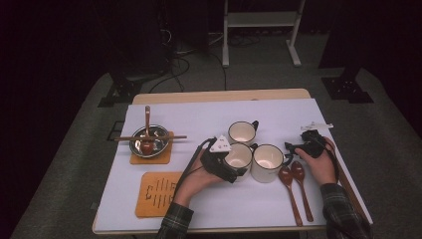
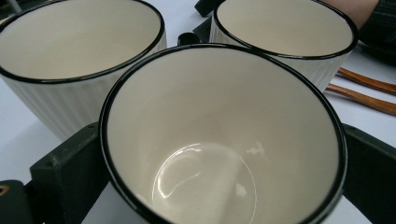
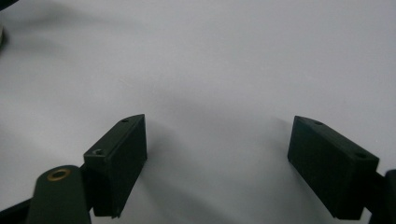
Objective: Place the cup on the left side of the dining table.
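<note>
1. Your left gripper (image 1: 233, 168) has its fingers (image 2: 65, 170) set on either side of the middle cream ribbed ceramic mug with a black rim (image 2: 224, 140). They look closed against its wall, one finger on each flank.
2. That mug stands on the white-covered bench (image 1: 209, 117), in the centre of the mug group, touching or just beside its neighbours.
3. Expect it to be stiff, fairly heavy for its size and glazed, so probably slick. It is also breakable, so set it down softly.
4. The ribbed outer wall should give the fingers some bite. Hold low and square across the body, not by the rim.
5. Lift straight up. The far mug (image 2: 79, 51) and the right mug (image 2: 285, 32) sit close enough to be knocked.
6. Your right gripper (image 1: 297, 148) rests near the right mug, its fingers (image 3: 116, 163) spread wide over bare bench, holding nothing.
7. Count: three cream mugs.
8. Two reddish-brown wooden spoons (image 1: 293, 186) lie side by side at the near right. A third spoon (image 1: 147, 132) stands in the steel bowl (image 1: 158, 133) at the left.
9. A wooden stick (image 1: 149, 138) lies across that bowl.
10. Two orange-brown mats: one under the bowl, one (image 1: 158, 194) nearer you, bare.
</note>
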